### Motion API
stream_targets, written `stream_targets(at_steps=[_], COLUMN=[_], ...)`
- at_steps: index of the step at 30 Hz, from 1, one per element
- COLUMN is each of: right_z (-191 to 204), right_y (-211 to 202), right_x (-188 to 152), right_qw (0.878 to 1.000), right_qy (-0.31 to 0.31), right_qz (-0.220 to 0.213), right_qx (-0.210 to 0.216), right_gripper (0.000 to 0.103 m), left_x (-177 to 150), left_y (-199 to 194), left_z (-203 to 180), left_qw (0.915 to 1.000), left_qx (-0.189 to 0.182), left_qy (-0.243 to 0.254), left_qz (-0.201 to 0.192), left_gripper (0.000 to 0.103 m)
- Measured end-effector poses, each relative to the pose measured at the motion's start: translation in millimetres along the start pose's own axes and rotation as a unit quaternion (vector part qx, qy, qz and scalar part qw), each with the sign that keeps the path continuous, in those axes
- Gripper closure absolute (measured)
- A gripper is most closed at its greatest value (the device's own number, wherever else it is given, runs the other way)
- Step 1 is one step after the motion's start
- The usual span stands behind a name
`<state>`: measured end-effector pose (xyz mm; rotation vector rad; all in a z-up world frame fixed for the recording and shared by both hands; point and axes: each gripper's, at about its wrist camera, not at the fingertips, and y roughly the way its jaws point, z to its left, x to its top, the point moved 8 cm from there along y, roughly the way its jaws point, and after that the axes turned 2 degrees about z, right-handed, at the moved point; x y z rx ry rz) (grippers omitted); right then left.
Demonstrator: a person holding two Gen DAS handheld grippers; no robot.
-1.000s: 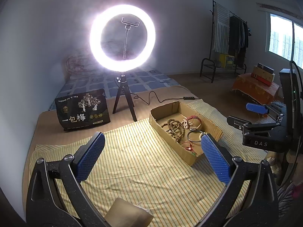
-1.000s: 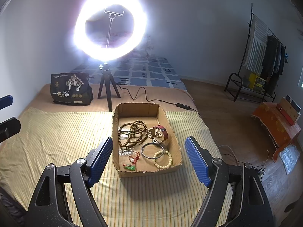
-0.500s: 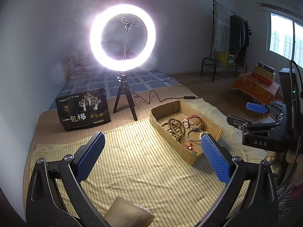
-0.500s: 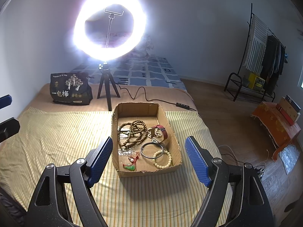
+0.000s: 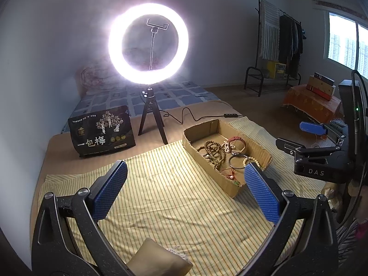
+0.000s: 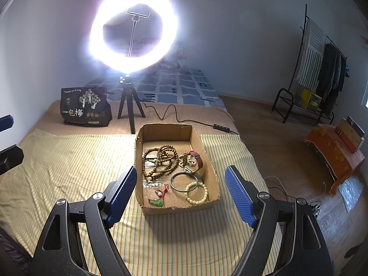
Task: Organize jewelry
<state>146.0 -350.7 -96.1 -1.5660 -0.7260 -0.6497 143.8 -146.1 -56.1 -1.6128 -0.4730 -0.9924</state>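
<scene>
Showing only in the right wrist view: green pendant point(image 6: 157, 203).

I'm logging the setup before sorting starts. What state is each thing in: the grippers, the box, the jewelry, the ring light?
left gripper: open, holding nothing
right gripper: open, holding nothing
cardboard box: open-topped, flat on the striped cloth
wooden bead strand: heaped in the box
metal bangle: lying flat in the box
pale bead bracelet: lying flat in the box
ring light: switched on
</scene>
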Motion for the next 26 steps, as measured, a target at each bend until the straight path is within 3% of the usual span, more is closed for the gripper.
stream_targets(at_steps=[26], right_z=[1.3], right_y=[1.3], right_x=[-4.2], right_qw=[1.000], right_qy=[-0.004], right_qz=[0.005], right_qx=[0.000], right_gripper=[0.024], left_x=[-1.6], left_y=[-0.5], left_z=[4.8], left_qw=[0.9999], left_qx=[0.013], left_qy=[0.000], left_qz=[-0.004], left_gripper=[0.000])
